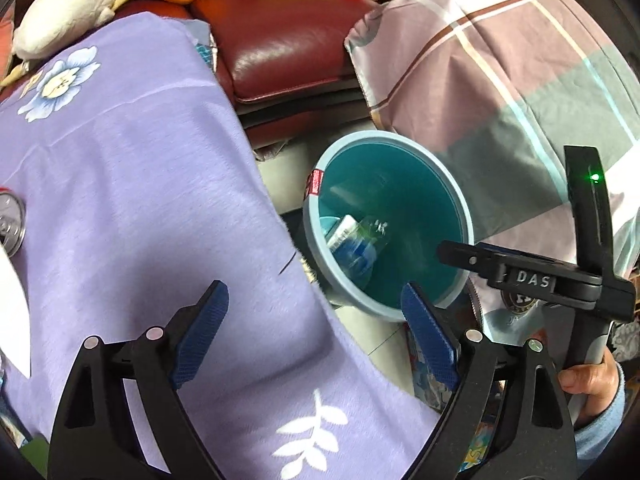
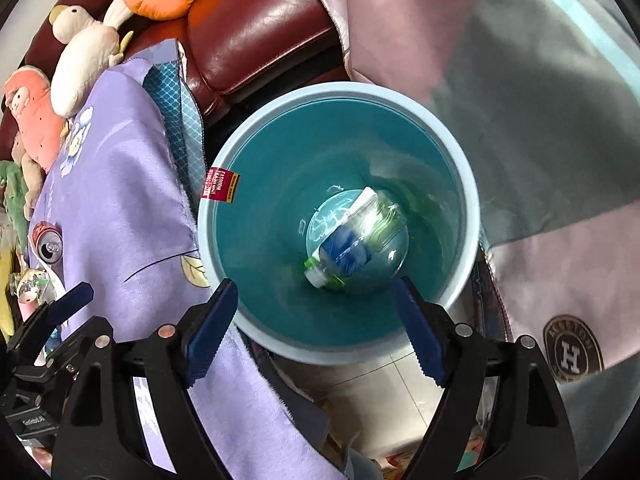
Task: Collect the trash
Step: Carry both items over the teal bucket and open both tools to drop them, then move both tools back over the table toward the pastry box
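A light-blue trash bin (image 2: 464,184) with a teal inside stands on the floor between two draped tables. At its bottom lies a clear plastic bottle (image 2: 348,248) with a blue label, next to a white tube. My right gripper (image 2: 315,287) hangs open over the bin's mouth, nothing between its blue pads. My left gripper (image 1: 314,292) is open and empty over the purple cloth's edge, just left of the bin (image 1: 460,208). A soda can (image 2: 46,240) lies on the purple cloth; its top (image 1: 10,220) shows at the left edge. A hand (image 1: 592,380) holds the right tool's handle.
A purple flowered cloth (image 1: 140,200) covers the table on the left and a checked cloth (image 1: 520,100) the one on the right. A dark red leather sofa (image 1: 280,40) with plush toys (image 1: 72,8) stands behind. White paper (image 1: 12,312) and small clutter (image 2: 32,284) lie near the can.
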`<state>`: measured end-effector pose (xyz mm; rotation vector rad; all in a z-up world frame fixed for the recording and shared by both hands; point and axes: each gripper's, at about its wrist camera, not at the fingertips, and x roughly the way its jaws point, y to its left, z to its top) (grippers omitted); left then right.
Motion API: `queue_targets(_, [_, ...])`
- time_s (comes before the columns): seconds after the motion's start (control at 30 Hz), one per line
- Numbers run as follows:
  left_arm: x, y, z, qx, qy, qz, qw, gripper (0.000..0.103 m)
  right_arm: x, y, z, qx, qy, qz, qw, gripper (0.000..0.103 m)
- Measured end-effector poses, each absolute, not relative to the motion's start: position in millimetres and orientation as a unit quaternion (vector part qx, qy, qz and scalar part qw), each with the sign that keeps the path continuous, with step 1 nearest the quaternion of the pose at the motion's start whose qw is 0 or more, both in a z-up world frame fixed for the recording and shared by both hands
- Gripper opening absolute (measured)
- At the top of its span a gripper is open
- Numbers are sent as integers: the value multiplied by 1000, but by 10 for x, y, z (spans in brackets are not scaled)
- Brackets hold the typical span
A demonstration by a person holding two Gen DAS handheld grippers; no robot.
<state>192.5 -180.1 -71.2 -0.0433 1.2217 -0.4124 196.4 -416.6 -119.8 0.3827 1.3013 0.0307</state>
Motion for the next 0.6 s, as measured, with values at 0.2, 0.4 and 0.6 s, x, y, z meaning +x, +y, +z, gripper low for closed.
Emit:
queue_targets(0.2, [1743, -1647, -613, -24, 561, -196, 804, 89, 1700, -4086, -958, 162, 589, -1, 792, 83])
queue_targets(0.4, [1448, -1383, -502, -29, 552, -193, 810, 91, 1390, -3904, -755, 153, 579, 2, 801, 85])
queue_targets(0.6, [1137, -982, -363, -41, 538, -174, 824, 91, 1149, -3577, -577, 135, 574, 18, 808, 85])
